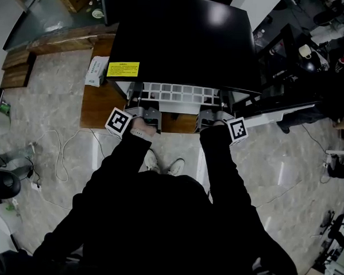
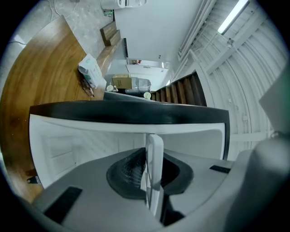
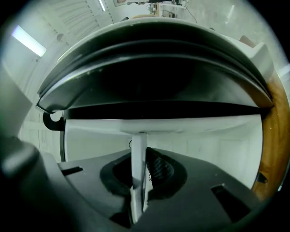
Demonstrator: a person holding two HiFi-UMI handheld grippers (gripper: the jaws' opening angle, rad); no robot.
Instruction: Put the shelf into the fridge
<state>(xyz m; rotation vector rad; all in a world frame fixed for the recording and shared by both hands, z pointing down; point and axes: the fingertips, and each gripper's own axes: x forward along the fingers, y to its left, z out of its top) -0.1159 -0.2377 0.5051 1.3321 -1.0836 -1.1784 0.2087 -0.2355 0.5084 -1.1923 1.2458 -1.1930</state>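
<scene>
The white wire shelf (image 1: 173, 94) sticks out level from the front of the black fridge (image 1: 182, 42), its far part hidden under the fridge's top. My left gripper (image 1: 141, 105) is shut on the shelf's near edge at the left, and my right gripper (image 1: 216, 111) is shut on it at the right. In the left gripper view the shelf's rim (image 2: 153, 163) shows as a white strip pinched between the dark pads, with the white fridge interior (image 2: 90, 140) beyond. The right gripper view shows the same white rim (image 3: 138, 163) clamped, under the fridge's black top (image 3: 154, 81).
The fridge stands on a wooden platform (image 1: 96, 104). Its open door (image 1: 288, 105) reaches out to the right. A yellow label (image 1: 122, 69) is on the fridge's left side, with a white packet (image 1: 98, 71) beside it. Cables (image 1: 61, 157) lie on the tiled floor at left.
</scene>
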